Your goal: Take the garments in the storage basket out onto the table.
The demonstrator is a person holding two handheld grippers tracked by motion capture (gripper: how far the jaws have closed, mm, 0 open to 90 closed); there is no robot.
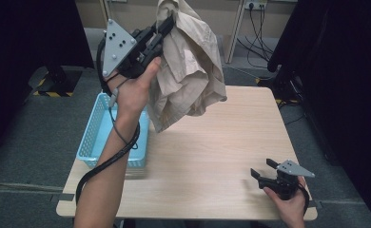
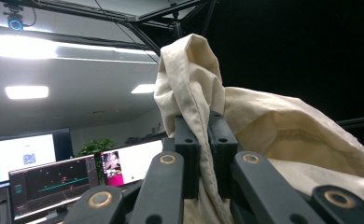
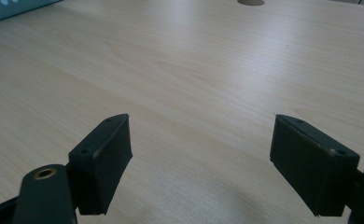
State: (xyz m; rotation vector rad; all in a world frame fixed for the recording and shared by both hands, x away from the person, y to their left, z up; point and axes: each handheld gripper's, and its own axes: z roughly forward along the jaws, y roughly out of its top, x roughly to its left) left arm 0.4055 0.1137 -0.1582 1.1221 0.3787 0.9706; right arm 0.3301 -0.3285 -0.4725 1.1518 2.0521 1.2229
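Observation:
A crumpled beige cloth garment (image 1: pixel 189 66) hangs in the air above the table's back left part. My left gripper (image 1: pixel 165 28) is raised high and is shut on a fold near the garment's top. In the left gripper view the two black jaws pinch a beige fold of the garment (image 2: pixel 189 93) between them at my left gripper (image 2: pixel 203 140), pointing upward toward the ceiling lights. My right gripper (image 1: pixel 263 168) rests low at the table's front right, held by a hand, its jaws wide apart. The right gripper view has my right gripper (image 3: pixel 201 163) open over bare wood.
A light blue plastic basket (image 1: pixel 94 130) stands at the left edge of the wooden table (image 1: pixel 221 156), under the left forearm. Dark curtains stand on both sides. Monitors (image 2: pixel 49 182) are visible in the left gripper view.

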